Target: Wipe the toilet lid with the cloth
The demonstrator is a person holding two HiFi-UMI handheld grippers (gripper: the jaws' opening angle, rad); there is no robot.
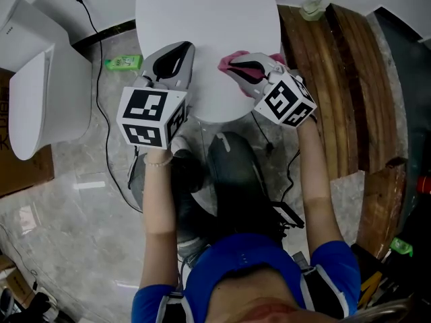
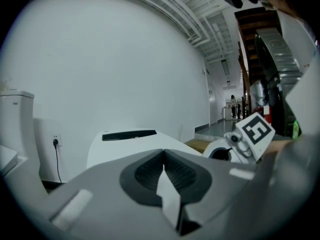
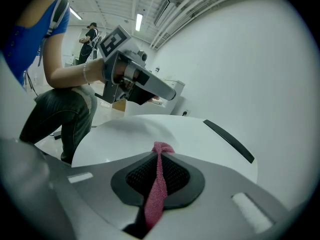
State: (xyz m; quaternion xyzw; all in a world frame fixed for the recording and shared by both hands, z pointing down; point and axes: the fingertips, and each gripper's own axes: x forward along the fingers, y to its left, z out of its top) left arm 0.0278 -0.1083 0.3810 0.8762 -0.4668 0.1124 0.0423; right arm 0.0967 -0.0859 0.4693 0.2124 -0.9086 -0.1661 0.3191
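The white toilet lid [image 1: 202, 25] lies shut at the top middle of the head view. My right gripper [image 1: 234, 65] is over its near right part, shut on a pink cloth [image 1: 233, 59]. In the right gripper view the cloth [image 3: 158, 189] runs as a narrow strip between the pads and pokes out at the tips, just above the lid [image 3: 145, 134]. My left gripper [image 1: 176, 50] hovers over the lid's near left part. Its jaws stand together with nothing held in the left gripper view [image 2: 163, 156]. The two grippers are a short way apart.
A second white toilet [image 1: 40, 93] stands at the left, with a green bottle [image 1: 123, 62] and a black cable [image 1: 98, 93] on the floor between. Wooden planks [image 1: 337, 79] lie at the right. The person's legs [image 1: 229, 173] are just before the bowl.
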